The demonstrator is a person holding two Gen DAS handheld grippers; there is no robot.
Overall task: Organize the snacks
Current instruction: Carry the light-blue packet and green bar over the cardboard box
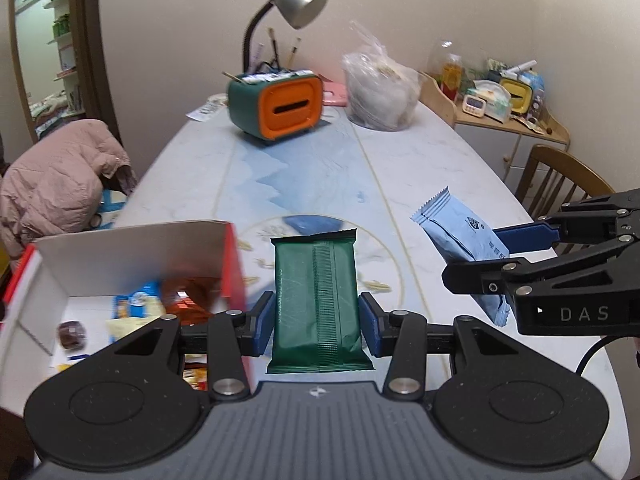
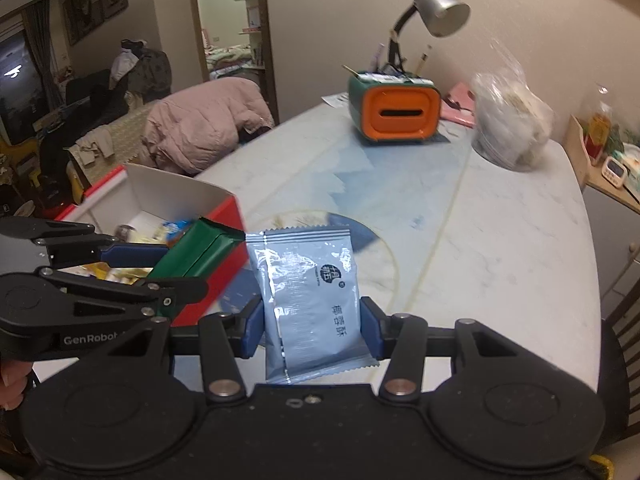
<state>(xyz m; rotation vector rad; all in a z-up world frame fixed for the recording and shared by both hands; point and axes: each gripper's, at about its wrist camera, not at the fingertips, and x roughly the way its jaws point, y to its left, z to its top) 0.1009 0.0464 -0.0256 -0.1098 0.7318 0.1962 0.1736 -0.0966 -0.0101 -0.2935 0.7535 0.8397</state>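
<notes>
A dark green snack packet [image 1: 318, 300] stands lengthwise between the blue pads of my left gripper [image 1: 318, 326], which is shut on it above the table. A light blue snack packet [image 2: 312, 300] is pinched the same way in my right gripper [image 2: 312, 330]. Each gripper shows in the other's view: the right gripper [image 1: 490, 250] with the blue packet [image 1: 456, 232] at the right, the left gripper [image 2: 160, 268] with the green packet [image 2: 196, 250] at the left. An open red and white box [image 1: 132, 256] with several snacks inside sits at the left, also seen as the box [image 2: 176, 196].
On the marble-patterned table [image 1: 420, 168] stand an orange and green tissue box [image 1: 280, 106], a desk lamp [image 1: 296, 0] and a plastic bag [image 1: 380, 92] at the far end. A wooden chair [image 1: 560, 176] and a cluttered side cabinet [image 1: 504, 120] are at the right. A pink jacket [image 1: 56, 176] lies at the left.
</notes>
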